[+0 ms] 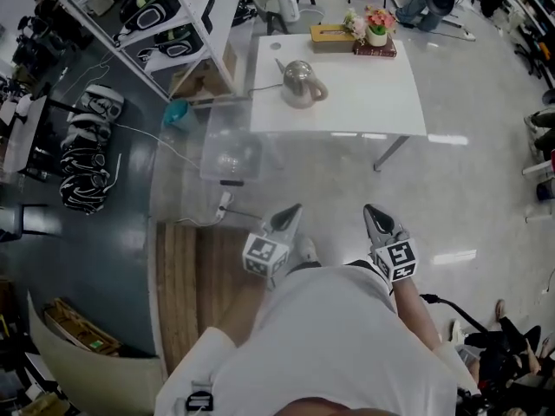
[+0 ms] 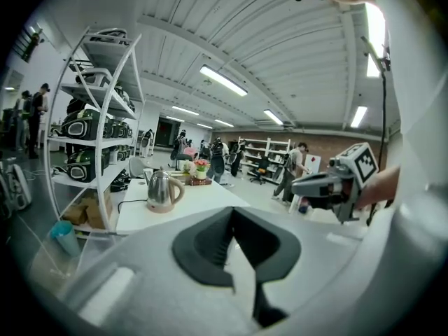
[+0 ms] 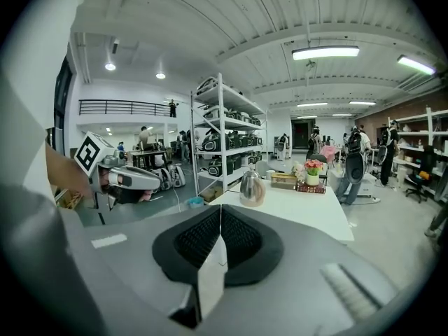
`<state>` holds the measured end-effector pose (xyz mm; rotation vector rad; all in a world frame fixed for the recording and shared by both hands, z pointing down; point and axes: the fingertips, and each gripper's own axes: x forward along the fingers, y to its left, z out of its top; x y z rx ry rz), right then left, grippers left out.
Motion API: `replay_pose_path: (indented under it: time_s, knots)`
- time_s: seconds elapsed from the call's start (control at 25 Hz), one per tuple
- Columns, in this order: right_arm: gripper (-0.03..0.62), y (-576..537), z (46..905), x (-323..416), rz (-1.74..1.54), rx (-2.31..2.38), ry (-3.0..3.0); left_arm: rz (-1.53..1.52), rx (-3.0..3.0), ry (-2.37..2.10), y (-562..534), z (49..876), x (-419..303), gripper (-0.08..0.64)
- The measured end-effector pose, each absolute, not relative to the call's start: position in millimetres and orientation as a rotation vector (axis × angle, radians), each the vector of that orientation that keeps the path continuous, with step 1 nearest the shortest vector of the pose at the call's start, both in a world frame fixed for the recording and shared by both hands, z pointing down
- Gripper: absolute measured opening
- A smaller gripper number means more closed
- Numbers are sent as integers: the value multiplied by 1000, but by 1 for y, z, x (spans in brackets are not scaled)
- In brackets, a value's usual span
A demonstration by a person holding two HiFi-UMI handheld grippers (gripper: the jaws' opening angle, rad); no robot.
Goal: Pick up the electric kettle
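Briefly, left to right.
Left gripper (image 1: 292,209): fingers (image 2: 210,247) shut tight, the dark pads meeting along one line. They hold nothing and touch nothing. It is held out over the floor (image 1: 468,180), in front of the person's white shirt (image 1: 329,336).
Right gripper (image 1: 372,209): fingers (image 3: 241,240) likewise pressed together, empty, beside the left gripper with a gap between the two. Both point towards the surface (image 1: 364,102).
Teal cup (image 1: 177,113): on the floor, at the foot of the shelf rack (image 1: 186,7). Its inside cannot be made out.
Clear bin (image 1: 230,150): on the floor just beside the surface's near left corner. Something roundish lies in it, too blurred to name.
Electric kettle (image 1: 301,83): steel body with a tan handle, upright on its base, on the left part of the white surface, with a cord leading off to the left. It is well apart from both grippers, and its contents are hidden.
Tissue box (image 1: 332,37): tan, at the far edge of the surface.
Flower pot (image 1: 376,33): white, holding pink flowers, standing on a dark red box (image 1: 375,50) at the far right corner.
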<state>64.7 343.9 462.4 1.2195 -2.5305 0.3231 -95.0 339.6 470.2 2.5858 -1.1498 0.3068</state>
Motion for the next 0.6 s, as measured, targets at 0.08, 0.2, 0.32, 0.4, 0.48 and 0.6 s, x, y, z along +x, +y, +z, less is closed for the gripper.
replay_pose_path:
  time_s: [0.08,0.2,0.32,0.4,0.48,0.6]
  knots:
    - [6,339,464,61,318,1234,-2521,323,2598,-1131,333,473,-100,3]
    - [12,332,465,54,319,1267,-2513,330,2604,-1120,323,477,-110,3]
    - [14,331,468,49,337,1282,-2508,326,2598,-1116,319,478,-115,3]
    - [15,331,469,46,342,1280,-2504,329,2594,-1112,319,479,-117,3]
    - [15,330,470,43,344,1278,-2504,326,2593,-1108,317,478,-120,3]
    - [15,325,470,42,347,1282,-2500,329,2584,-1107,313,480,-123,3]
